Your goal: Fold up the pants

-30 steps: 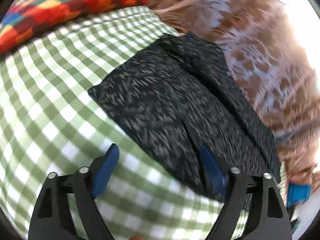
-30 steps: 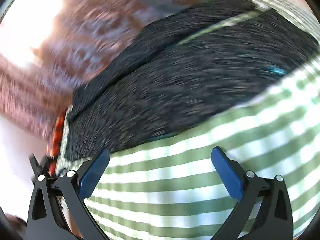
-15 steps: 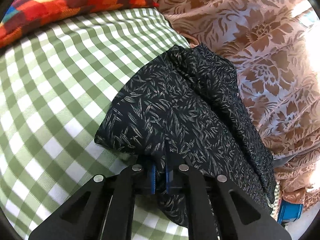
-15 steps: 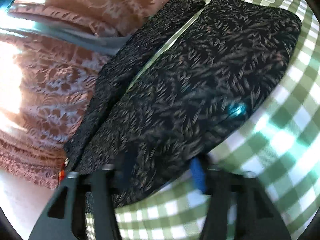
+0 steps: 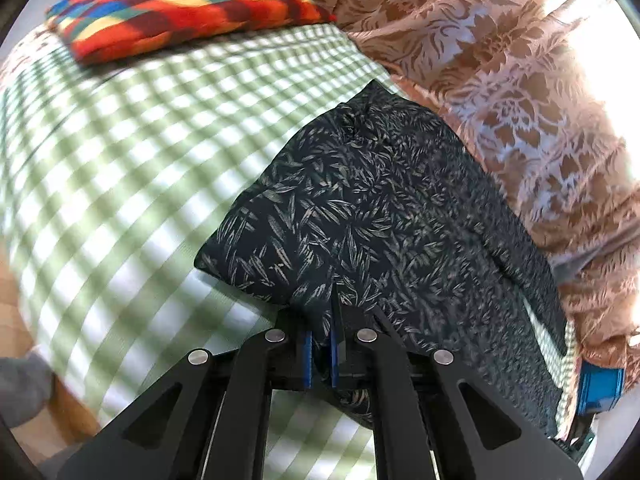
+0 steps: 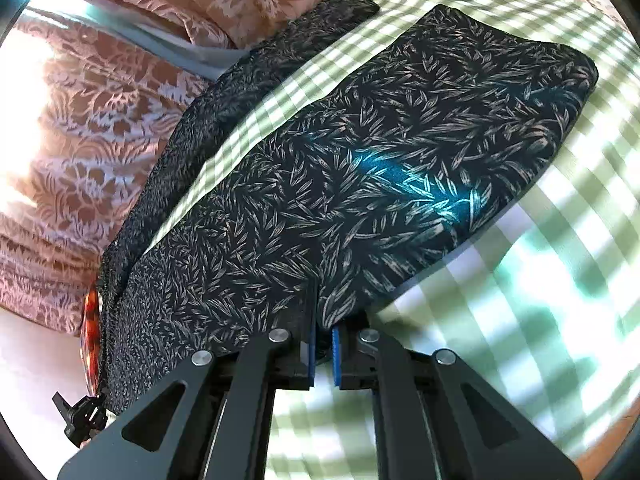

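Both tongs, left tongs (image 5: 319, 354) and right tongs (image 6: 323, 354), have just clenched on the near edge of the pants (image 5: 360, 216) on the bed (image 5: 120, 184); we should lift evenly toward twelve o'clock, keeping the fold square.

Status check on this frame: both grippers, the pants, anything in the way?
Left gripper shut on pants edge. Right gripper shut on pants, jaws just closed. Pants part-lifted off checked sheet. Nothing in the way.
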### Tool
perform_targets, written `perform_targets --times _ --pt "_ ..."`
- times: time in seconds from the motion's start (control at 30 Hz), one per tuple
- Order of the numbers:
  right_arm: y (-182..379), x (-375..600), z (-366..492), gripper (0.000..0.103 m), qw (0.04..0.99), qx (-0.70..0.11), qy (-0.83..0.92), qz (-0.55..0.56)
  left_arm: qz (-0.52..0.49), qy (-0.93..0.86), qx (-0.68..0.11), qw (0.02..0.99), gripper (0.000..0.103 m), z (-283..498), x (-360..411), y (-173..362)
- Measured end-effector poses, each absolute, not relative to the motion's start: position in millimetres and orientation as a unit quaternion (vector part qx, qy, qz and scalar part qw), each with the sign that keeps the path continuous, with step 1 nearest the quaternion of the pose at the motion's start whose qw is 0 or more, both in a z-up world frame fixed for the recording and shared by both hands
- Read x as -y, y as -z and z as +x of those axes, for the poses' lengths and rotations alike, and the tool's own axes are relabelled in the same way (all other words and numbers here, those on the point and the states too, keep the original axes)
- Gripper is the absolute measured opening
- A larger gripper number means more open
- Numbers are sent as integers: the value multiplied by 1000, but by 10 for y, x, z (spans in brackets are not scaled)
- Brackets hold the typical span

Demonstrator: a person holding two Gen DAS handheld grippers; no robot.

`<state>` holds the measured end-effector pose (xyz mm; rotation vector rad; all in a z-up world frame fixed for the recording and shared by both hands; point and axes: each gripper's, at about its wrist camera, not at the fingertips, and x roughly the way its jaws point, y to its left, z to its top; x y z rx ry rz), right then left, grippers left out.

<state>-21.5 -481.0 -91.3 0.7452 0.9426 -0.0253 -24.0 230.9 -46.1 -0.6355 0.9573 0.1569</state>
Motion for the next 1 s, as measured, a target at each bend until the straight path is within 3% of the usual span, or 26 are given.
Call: perform_targets --times 0.2,0.3,0.37,0.43,0.57,0.6,0.63,0.67,0.77,0.9,0.97,1.0 --pt "822 4836 -550 7 819 -455 4 349 -276 -76 -473 833 7 -524 -2325 538" --pt "806 5013 -626 22 818 -438 23 372 -236 -85 -482 840 18 -496 -2268 475" --pt "775 5209 -662 24 819 -419 50 389 -224 -91 -482 842 26 -521 -2278 432" --pt "735 5454 -690 33 821 -396 96 400 -215 -100 -477 846 26 -572 -2328 372" --pt "708 5805 -628 32 817 -375 145 413 -194 -141 -449 861 28 -671 -2428 185" --pt "701 5851 -597 26 817 -374 153 412 -193 -150 -438 865 28 -706 -2452 125" --pt "693 5873 -569 10 817 -376 159 407 -191 -158 -424 871 28 -736 -2473 62" --pt "661 5879 -546 5 821 -381 173 388 -188 -163 -410 877 28 -752 -2480 -5" --pt "583 5814 -567 5 830 -387 195 351 -183 -137 -410 883 29 -690 -2414 -32" --pt "649 5853 -717 5 825 -407 224 321 -150 -131 -479 855 29 -524 -2272 323" --pt "662 5855 -750 9 826 -407 224 319 -146 -133 -498 844 28 -501 -2277 469" --pt "635 5851 -766 21 828 -405 222 317 -145 -133 -494 847 29 -516 -2284 458"
